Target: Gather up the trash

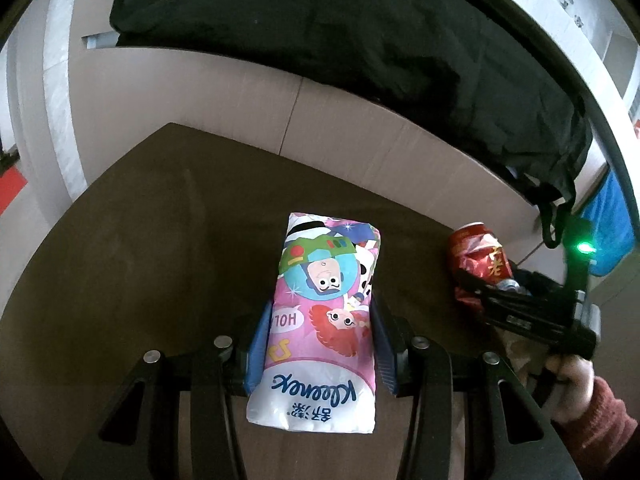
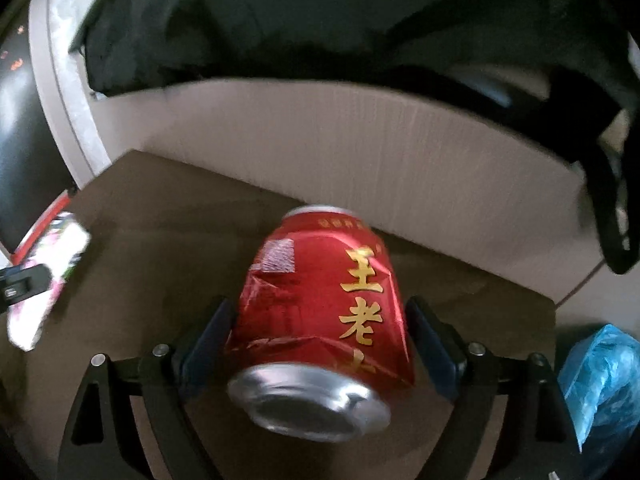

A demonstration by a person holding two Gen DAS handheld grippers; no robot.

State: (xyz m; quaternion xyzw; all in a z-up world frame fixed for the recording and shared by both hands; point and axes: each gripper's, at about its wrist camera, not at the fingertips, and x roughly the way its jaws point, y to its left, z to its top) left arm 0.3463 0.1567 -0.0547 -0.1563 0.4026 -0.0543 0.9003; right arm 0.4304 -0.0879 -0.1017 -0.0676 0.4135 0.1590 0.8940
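Brown table [image 1: 132, 248] stands against a pale wall, with a black garment [image 1: 360, 48] hanging above. A blue plastic bag [image 2: 600, 384] sits off its right edge. Left gripper [image 1: 320, 344] is clamped on a cartoon-printed tissue pack [image 1: 324, 304] over the table. Right gripper [image 2: 320, 344] brackets a dented red can [image 2: 320, 300]; left pad touches, right pad stands just clear, jaws parted.

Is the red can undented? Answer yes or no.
No: in the right wrist view the red can shows creased, crumpled walls between the right gripper fingers.
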